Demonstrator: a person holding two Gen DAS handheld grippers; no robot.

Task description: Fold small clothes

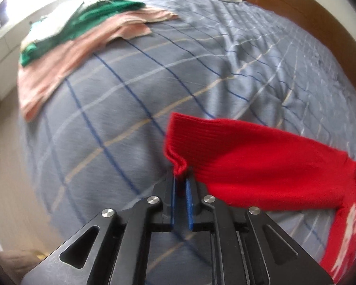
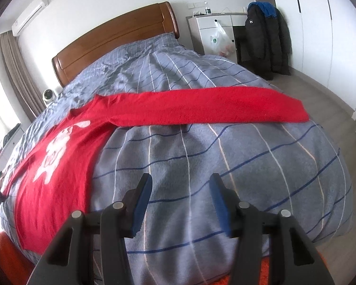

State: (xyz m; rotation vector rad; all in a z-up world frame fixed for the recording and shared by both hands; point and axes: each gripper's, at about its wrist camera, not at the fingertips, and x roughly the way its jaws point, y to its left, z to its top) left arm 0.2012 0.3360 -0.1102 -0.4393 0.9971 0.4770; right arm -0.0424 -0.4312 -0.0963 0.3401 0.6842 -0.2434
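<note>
Bedroom light falls on our work surface, a bed under a grey-blue checked quilt with a wooden headboard behind it. Across it lies our red sweater, a soft knit with a white figure on the chest; in the right wrist view one sleeve stretches flat and straight toward the bed's edge. The left gripper has its blue pads nearly together, and a small bunch of the other sleeve's ribbed cuff sits pinched at the very tips. The pads stand a little apart further back, so we judge that grip light. The right gripper hangs spread over bare quilt, holding nothing. The step in hand looks like laying this sleeve out or folding it across the body. To do it well, we would keep the cuff low, carry it so the sleeve lies without twist, and let go only once the knit rests flat. Ribbed knit stretches and springs back, so a hard tug would skew the shoulder. The fuzzy quilt should hold the body in place. Near the far corner a pink cloth lies under a green garment, well apart from our sweater.
</note>
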